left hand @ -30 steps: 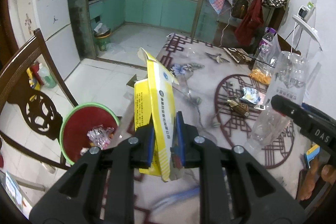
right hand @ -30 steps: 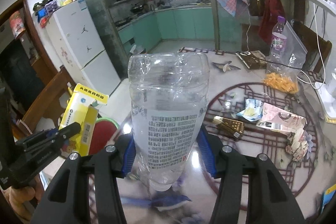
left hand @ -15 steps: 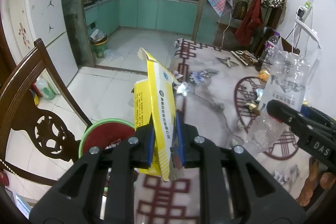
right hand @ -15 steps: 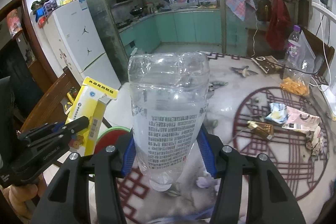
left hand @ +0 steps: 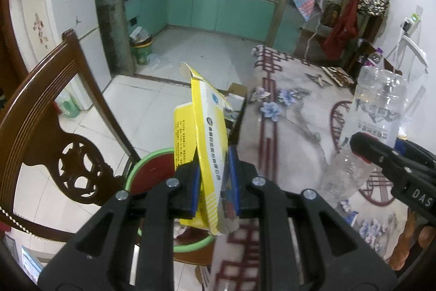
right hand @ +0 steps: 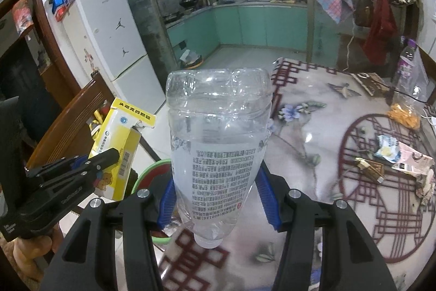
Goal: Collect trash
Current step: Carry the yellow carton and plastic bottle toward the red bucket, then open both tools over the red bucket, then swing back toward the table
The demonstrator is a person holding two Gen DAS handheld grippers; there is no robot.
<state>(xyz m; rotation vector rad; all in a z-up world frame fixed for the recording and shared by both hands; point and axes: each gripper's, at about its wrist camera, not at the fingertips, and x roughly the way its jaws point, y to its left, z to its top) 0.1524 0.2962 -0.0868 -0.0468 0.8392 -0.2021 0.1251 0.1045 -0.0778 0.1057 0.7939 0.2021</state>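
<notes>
Left gripper clamped flattened yellow cardboard box, right gripper clamped empty clear plastic bottle; neither was binned; wrappers remained far right.

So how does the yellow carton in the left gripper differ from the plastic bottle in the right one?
The yellow carton is opaque printed cardboard, squashed flat with a flap open at the top; the plastic bottle is clear and rounded, held neck down. The left gripper is pinched narrow on the carton; the right gripper stands much wider around the bottle. Both are gripped trash near the green-rimmed bin.
</notes>
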